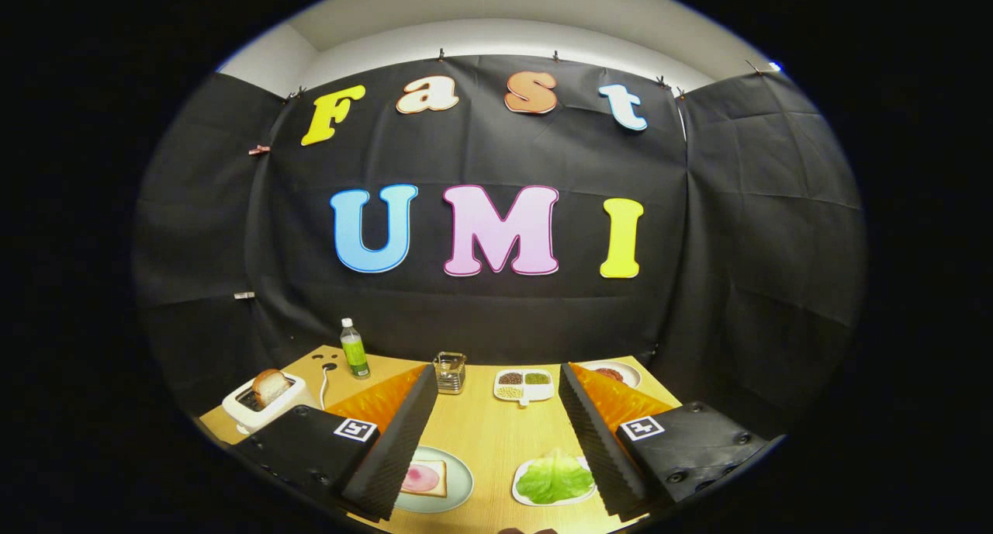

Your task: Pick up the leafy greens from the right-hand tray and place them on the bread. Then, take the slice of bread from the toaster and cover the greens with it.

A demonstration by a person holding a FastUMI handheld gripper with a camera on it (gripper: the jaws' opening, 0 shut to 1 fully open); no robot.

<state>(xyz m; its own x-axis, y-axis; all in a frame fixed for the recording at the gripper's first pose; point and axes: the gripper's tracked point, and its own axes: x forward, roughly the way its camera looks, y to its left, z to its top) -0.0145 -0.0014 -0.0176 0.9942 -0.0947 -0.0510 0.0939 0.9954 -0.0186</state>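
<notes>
My gripper (496, 441) is open and high above the wooden table, its two ribbed black fingers (392, 449) spread wide with nothing between them. Below and between the fingers lie two plates. The right-hand white tray (521, 494) holds the leafy greens (554, 478), close to the right finger. A pale green plate (458, 487) beside the left finger carries a slice of bread (434, 472) topped with a pink ham slice (419, 478). The white toaster (264, 410) stands beyond the left finger, with a bread slice (270, 385) sticking up from its slot.
At the back of the table (493, 433) stand a green bottle (354, 349), a small glass jar (449, 372), a white divided dish of grains (524, 385) and a white plate with red food (613, 374). The toaster's cord (324, 385) runs along the table behind it.
</notes>
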